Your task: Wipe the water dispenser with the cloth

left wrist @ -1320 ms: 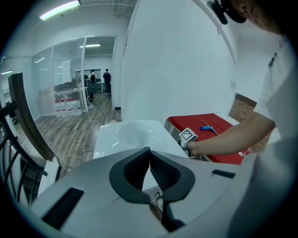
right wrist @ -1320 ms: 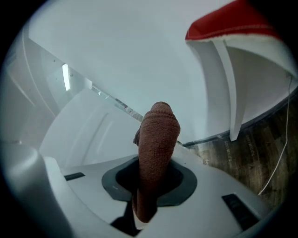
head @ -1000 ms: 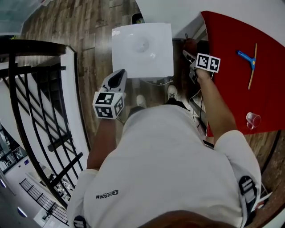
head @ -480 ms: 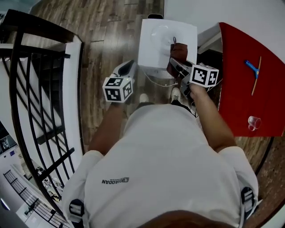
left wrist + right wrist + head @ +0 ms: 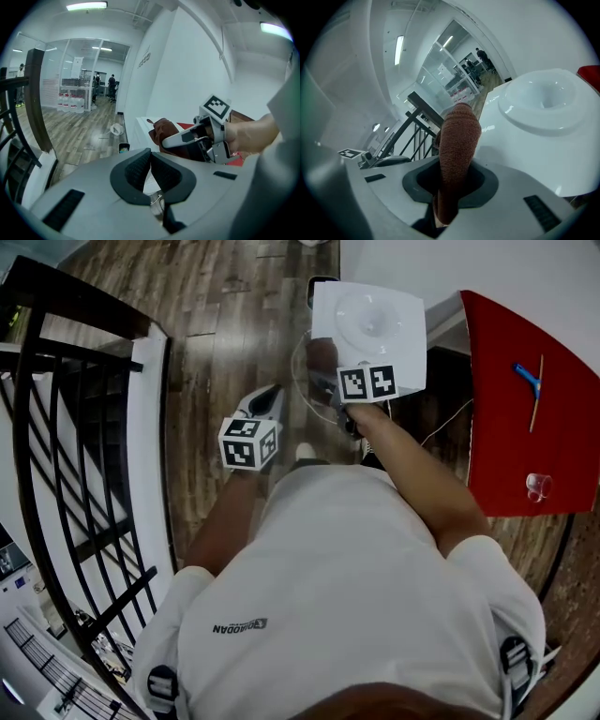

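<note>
I've swung my right hand-held gripper (image 5: pixel 454 183), clenched on the brown cloth (image 5: pixel 459 140), from the side across to the water dispenser (image 5: pixel 539 112). The cloth now sits just beside its white top, so wiping can start. My left hand-held gripper (image 5: pixel 151 171) hangs clenched and empty.

The brown wooden plank floor (image 5: pixel 225 324) fills the head view from 9 to 12 o'clock. On it, at 12 o'clock, stands the white square-topped water dispenser (image 5: pixel 370 324). At 9 o'clock a black metal railing (image 5: pixel 75 427) rises from a white strip along the floor's edge. At 3 o'clock is the red desk (image 5: pixel 506 427). Toward its far edge lies a blue-headed tool with a thin wooden handle (image 5: pixel 534 390). Nearer, well apart from the tool, a small clear plastic cup (image 5: pixel 537 487) rests close to the desk's near edge.
</note>
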### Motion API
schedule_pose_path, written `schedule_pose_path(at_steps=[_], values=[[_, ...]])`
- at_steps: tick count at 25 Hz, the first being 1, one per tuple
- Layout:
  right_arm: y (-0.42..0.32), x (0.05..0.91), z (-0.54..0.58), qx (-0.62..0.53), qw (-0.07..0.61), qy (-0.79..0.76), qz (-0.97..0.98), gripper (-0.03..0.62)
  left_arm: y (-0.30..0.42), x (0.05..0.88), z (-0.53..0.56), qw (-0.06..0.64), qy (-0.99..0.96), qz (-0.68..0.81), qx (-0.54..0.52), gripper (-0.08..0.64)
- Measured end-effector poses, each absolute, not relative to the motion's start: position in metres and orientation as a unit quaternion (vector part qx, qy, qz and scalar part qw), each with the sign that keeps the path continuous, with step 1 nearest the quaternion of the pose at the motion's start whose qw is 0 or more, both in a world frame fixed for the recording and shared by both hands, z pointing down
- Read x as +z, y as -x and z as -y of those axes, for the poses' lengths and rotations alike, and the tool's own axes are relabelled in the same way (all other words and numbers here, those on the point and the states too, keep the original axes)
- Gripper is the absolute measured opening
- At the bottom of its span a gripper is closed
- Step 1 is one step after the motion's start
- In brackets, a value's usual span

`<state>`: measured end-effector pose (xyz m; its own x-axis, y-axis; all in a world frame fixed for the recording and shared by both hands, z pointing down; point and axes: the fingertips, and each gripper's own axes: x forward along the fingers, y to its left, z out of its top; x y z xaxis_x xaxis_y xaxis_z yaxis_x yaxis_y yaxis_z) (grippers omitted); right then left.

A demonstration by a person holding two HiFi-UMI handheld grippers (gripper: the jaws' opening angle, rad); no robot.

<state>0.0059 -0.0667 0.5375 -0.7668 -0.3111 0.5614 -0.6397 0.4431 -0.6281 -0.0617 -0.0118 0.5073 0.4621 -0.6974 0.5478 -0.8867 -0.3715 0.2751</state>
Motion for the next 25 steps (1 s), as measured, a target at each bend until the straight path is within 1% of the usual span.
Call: schedule_pose_path(at_steps=[5,11,25], values=[[-0.004,0.544,0.072,0.446,0.189,-0.306,0.82,0.071,0.073,0.505,0.008,0.271,-0.816,0.481,0.173,0.002],[-0.019,0.542,0.075,0.458,0.177,-0.327,0.808,0.071,0.061,0.494,0.014,0.25,-0.836,0.459,0.166,0.002],[-0.101,0.541,0.07,0.482,0.15,-0.373,0.778,0.071,0.023,0.499,0.026,0.255,-0.85,0.429,0.169,0.002]])
